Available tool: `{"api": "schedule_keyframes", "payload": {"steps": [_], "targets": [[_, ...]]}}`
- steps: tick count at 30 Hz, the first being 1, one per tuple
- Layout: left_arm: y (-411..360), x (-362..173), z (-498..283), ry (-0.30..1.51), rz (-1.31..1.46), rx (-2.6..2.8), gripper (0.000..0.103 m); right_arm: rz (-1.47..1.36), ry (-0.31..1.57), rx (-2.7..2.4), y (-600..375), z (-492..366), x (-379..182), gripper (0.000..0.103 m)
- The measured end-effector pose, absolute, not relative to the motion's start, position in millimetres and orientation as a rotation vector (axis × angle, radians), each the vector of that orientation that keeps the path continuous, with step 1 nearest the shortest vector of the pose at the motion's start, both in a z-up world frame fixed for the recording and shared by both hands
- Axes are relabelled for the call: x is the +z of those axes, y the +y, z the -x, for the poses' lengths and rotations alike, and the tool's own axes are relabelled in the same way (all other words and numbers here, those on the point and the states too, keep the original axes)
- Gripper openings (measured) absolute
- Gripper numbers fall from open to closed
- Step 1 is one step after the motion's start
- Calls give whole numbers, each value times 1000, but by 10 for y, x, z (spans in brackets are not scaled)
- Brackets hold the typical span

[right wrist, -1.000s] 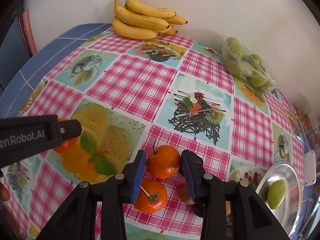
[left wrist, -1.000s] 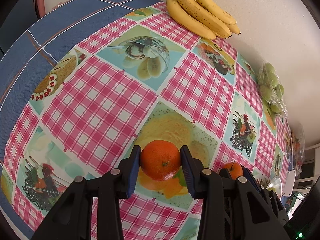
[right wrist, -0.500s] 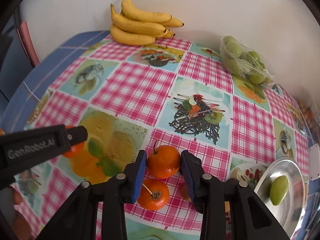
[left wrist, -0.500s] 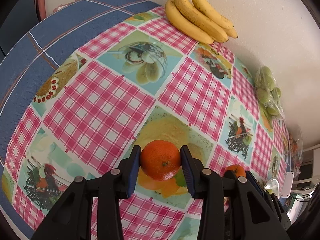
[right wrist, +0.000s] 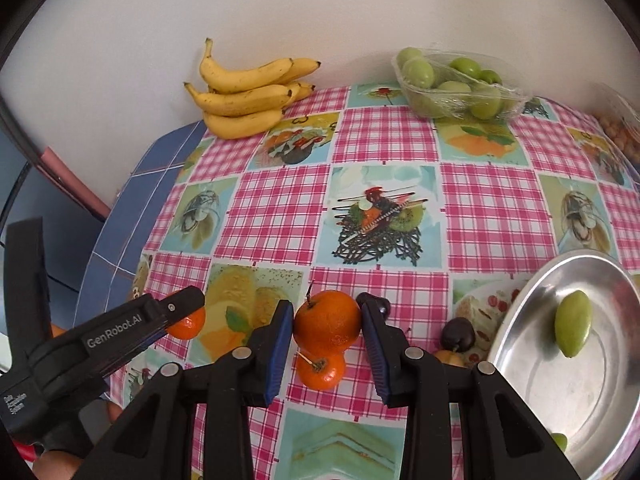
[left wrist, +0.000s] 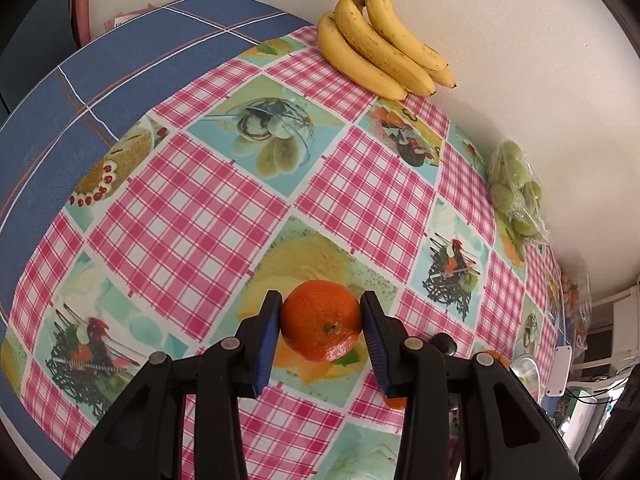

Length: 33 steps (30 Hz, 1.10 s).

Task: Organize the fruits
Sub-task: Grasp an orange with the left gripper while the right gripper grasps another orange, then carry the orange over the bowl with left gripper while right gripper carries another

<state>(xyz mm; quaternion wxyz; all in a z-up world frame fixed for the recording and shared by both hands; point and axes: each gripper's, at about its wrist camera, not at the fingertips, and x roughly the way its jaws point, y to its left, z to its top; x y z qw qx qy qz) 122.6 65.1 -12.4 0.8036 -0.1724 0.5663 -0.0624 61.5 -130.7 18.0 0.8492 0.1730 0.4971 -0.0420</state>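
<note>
In the left wrist view my left gripper (left wrist: 322, 320) is shut on an orange mandarin (left wrist: 321, 332), held just above the checked tablecloth (left wrist: 192, 216). In the right wrist view my right gripper (right wrist: 327, 316) is shut on a stemmed mandarin (right wrist: 327, 326), lifted clear of the cloth. A second stemmed mandarin (right wrist: 321, 369) lies on the table right under it. A finger (right wrist: 176, 306) of the left gripper shows at the left with its mandarin (right wrist: 187, 325). A silver plate (right wrist: 560, 396) at the right holds one green fruit (right wrist: 573, 328).
Bananas (right wrist: 248, 92) lie against the back wall, with a wrapped tray of green fruits (right wrist: 452, 84) to their right. A dark plum (right wrist: 458, 334) sits beside the plate's left rim. Blue cloth (left wrist: 100, 64) covers the table's far left.
My right gripper has risen with its mandarin and rolled, so the plate is more in view. The left gripper has hardly moved and keeps its mandarin.
</note>
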Motion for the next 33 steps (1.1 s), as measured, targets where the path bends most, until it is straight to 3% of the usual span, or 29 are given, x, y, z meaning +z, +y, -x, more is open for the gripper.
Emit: {"api": "schedule_keyframes", "payload": {"steps": [10, 33], "targets": [[265, 10, -1098, 1206, 302, -205, 41, -468, 1045, -175, -1743, -341, 253, 38], [-1765, 127, -102, 1234, -131, -655, 42, -655, 961, -604, -3335, 782, 310, 38]]}}
